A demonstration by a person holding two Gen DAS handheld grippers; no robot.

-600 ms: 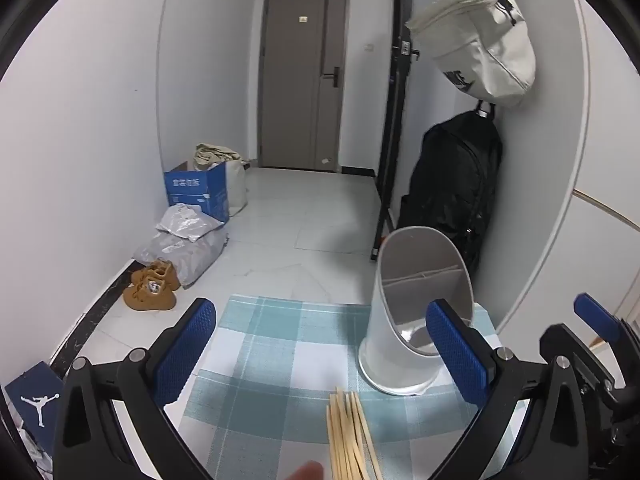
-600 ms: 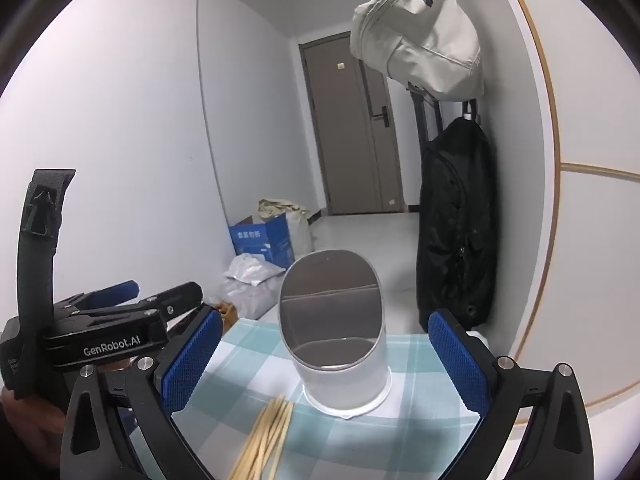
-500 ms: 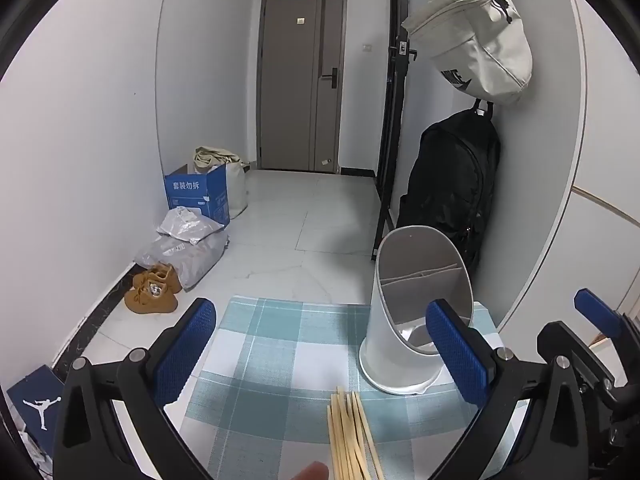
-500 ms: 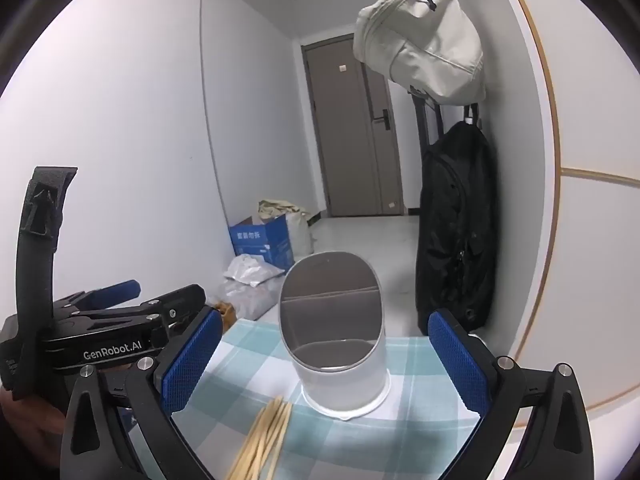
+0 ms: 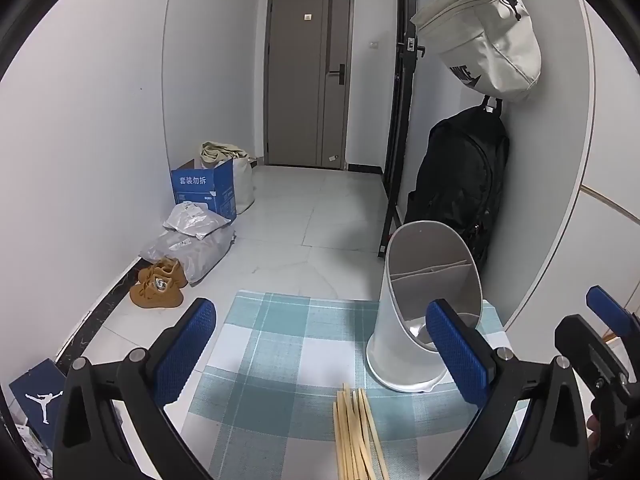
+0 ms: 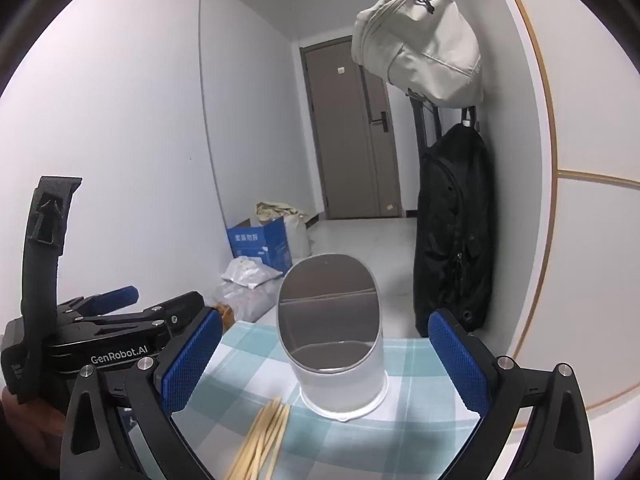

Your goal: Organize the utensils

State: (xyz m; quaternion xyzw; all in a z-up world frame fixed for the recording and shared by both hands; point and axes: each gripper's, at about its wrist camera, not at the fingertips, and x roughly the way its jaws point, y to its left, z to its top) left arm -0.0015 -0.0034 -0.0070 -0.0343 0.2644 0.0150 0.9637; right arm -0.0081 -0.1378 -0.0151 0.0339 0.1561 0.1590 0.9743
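Since the earlier frames little has changed: the fingertip at the left view's bottom edge is gone. Both the left gripper [image 5: 320,352] and right gripper [image 6: 324,358] hang with jaws spread wide, holding nothing. The white slant-topped divided utensil holder [image 5: 416,320] stands on the teal-checked cloth on the tabletop [image 5: 280,344], at one o'clock from the bundle of pale wooden chopsticks [image 5: 356,432]; a black backpack [image 5: 460,184] hangs behind.

1. The white slant-topped plastic utensil holder [image 5: 404,344] has a smooth, matt wall.
2. The pale wooden chopsticks [image 5: 356,436] look bare and unvarnished.
3. The teal-and-white checked cloth mat [image 5: 280,344] shows a coarse weave.
4. The blue finger pads [image 6: 192,360] are dimpled rubber on matt black plastic arms.
5. The white floor tiles [image 5: 312,216] are glossy.
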